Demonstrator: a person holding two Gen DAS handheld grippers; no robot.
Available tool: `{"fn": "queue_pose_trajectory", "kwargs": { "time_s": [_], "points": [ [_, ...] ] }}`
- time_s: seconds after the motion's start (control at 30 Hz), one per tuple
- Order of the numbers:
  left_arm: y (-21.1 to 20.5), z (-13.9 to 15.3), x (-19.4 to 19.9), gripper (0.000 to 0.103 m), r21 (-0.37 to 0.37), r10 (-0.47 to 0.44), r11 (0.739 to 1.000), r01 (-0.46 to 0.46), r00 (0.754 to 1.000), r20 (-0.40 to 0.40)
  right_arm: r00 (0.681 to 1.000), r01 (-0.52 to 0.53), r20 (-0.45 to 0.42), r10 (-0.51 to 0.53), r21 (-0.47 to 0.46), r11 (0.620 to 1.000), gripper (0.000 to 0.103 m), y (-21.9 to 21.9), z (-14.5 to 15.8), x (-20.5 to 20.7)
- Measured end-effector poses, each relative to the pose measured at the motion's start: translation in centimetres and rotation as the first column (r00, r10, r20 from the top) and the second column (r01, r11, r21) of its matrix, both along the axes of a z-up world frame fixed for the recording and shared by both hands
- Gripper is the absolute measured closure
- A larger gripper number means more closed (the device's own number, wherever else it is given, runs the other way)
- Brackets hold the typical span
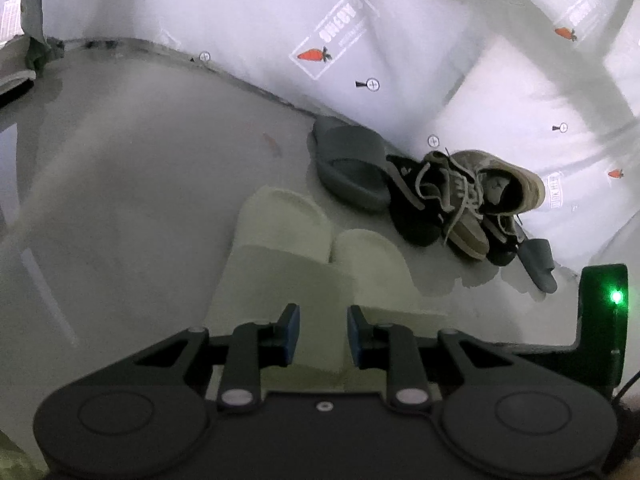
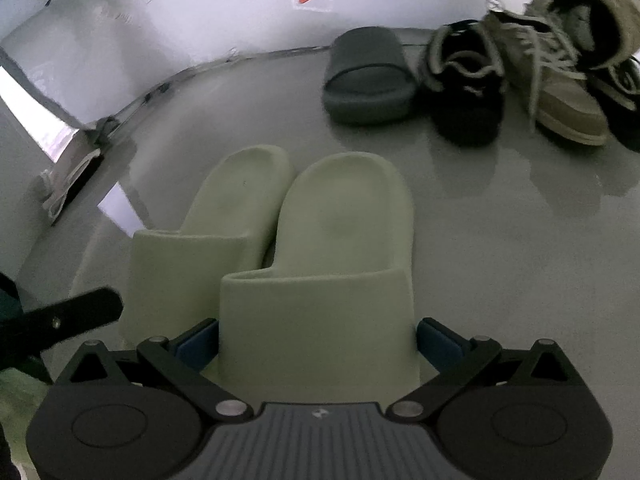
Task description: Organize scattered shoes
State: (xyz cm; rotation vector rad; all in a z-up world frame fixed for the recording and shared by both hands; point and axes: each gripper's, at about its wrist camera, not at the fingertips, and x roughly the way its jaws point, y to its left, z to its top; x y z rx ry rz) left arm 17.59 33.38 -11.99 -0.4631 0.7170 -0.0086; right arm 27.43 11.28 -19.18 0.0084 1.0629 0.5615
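Two pale green slides lie side by side on the grey floor, heels pointing away from me. My right gripper [image 2: 318, 346] straddles the right slide [image 2: 340, 240] at its strap, blue pads pressed against both sides. The left slide [image 2: 192, 232] sits just beside it. My left gripper [image 1: 323, 334] hovers above the left slide's strap [image 1: 280, 276] with a narrow gap between its fingers and nothing clamped. Further back lies a heap: a grey slide [image 1: 348, 168], a black sneaker [image 1: 412, 200], a tan sneaker [image 1: 480, 200] and a second grey slide [image 1: 538, 264].
A white sheet with carrot prints [image 1: 312, 56] hangs along the far edge of the floor [image 1: 140, 180]. A shiny metal fitting [image 2: 68, 160] stands at the left by the wall. Bare glossy floor stretches left of the green pair.
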Motion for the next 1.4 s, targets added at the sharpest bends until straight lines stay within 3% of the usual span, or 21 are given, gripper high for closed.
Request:
{"fn": "queue_pose_trajectory", "kwargs": {
  "time_s": [0.13,0.3,0.4,0.47,0.57,0.7,0.73,0.8,0.83,0.9,0.93,1.0,1.2,1.4],
  "points": [
    [0.5,-0.1,0.4,0.078,-0.009,0.004,1.000,-0.004,1.000,0.004,0.995,-0.094,-0.015,0.094,0.011,0.996,0.000,2.1,0.1,-0.6],
    [0.3,0.4,0.8,0.078,-0.007,-0.004,1.000,0.004,1.000,0.029,0.993,-0.117,-0.017,0.118,0.053,0.992,0.000,2.1,0.4,-0.9],
    [-0.4,0.8,1.5,0.076,-0.009,-0.017,1.000,0.018,0.999,0.047,0.999,-0.038,-0.015,0.040,0.145,0.989,0.000,-1.1,1.6,-1.2],
    [-1.1,0.8,2.2,0.076,-0.022,-0.032,0.999,0.033,0.998,0.052,1.000,0.004,-0.002,-0.004,0.154,0.988,0.000,-2.5,2.3,-1.3],
    [-3.0,0.8,3.6,0.076,-0.048,-0.071,0.996,0.073,0.996,0.052,0.987,0.145,0.038,-0.154,0.177,0.973,0.000,-7.1,4.1,-1.1],
    [-6.3,1.1,5.0,0.074,-0.037,-0.120,0.992,0.122,0.991,0.061,0.915,0.350,0.127,-0.382,0.218,0.911,0.000,-13.9,6.6,-2.0],
    [-7.0,1.1,5.3,0.073,-0.034,-0.123,0.991,0.126,0.990,0.064,0.883,0.392,0.203,-0.424,0.179,0.902,0.000,-15.4,7.6,-2.6],
    [-9.0,1.2,6.0,0.058,-0.029,-0.113,0.993,0.116,0.990,0.084,0.832,0.435,0.338,-0.439,0.094,0.896,0.000,-16.7,8.7,-3.6],
    [-9.9,1.3,6.3,0.058,-0.028,-0.104,0.994,0.107,0.990,0.096,0.791,0.464,0.433,-0.434,0.039,0.885,0.000,-17.5,9.4,-4.3],
    [-12.1,1.1,7.2,0.055,-0.008,-0.100,0.995,0.101,0.988,0.116,0.754,0.489,0.508,-0.417,-0.009,0.872,0.000,-18.8,10.0,-4.8],
    [-13.3,1.0,7.8,0.051,0.006,-0.104,0.995,0.104,0.988,0.116,0.744,0.504,0.525,-0.413,-0.035,0.863,0.000,-19.8,10.4,-4.9],
    [-14.9,0.9,8.7,0.029,0.024,-0.107,0.994,0.104,0.987,0.120,0.736,0.523,0.532,-0.420,-0.053,0.850,0.000,-21.1,10.7,-4.9],
    [-18.6,1.2,11.8,0.021,0.052,-0.091,0.995,0.084,0.982,0.165,0.708,0.586,0.526,-0.471,-0.064,0.808,0.000,-26.0,10.9,-3.1],
    [-19.0,1.3,15.4,0.021,0.062,-0.042,0.998,0.032,0.986,0.163,0.713,0.584,0.442,-0.544,0.054,0.810,0.009,-29.8,9.9,0.9]
  ]
}}
